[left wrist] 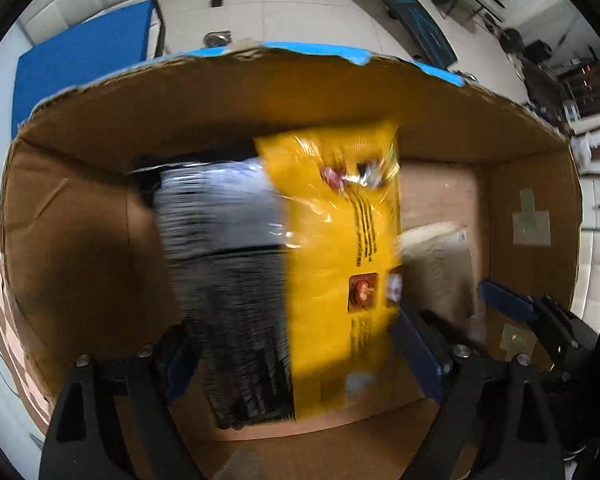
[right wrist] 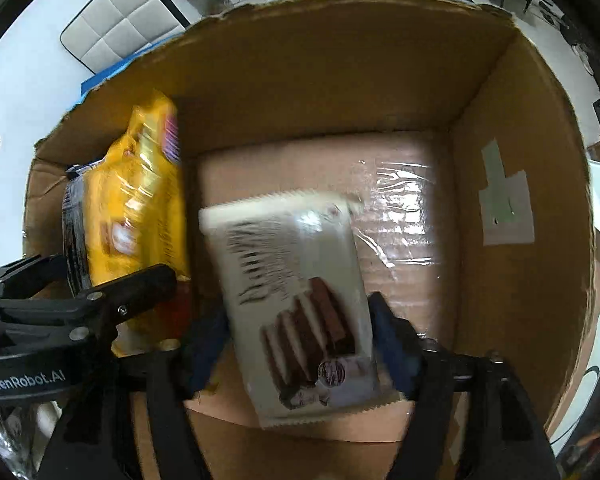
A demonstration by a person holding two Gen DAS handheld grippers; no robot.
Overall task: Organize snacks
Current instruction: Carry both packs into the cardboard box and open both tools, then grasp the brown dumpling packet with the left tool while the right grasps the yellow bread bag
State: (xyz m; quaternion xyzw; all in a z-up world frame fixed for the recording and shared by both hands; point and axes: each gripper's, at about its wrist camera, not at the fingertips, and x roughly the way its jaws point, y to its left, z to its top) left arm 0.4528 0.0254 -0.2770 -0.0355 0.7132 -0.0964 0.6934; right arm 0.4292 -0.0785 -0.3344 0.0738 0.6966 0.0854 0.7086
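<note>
Only R wrist view shows white pkt (right wrist: 296,304) wafer pic.

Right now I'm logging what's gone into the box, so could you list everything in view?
brown cardboard box: one, open-topped, around all the packets
yellow plastic snack bag: one, left half of the box, between the left fingers
black-and-silver foil packet: one, against the yellow bag's left side
white wafer packet with a brown biscuit picture: one, box middle, between the right fingers
grey-green tape patch: one, right inner wall
white padded panel: one, on the floor beyond the box
left gripper: black, blue fingers, spread
right gripper: black, blue fingers, spread
</note>
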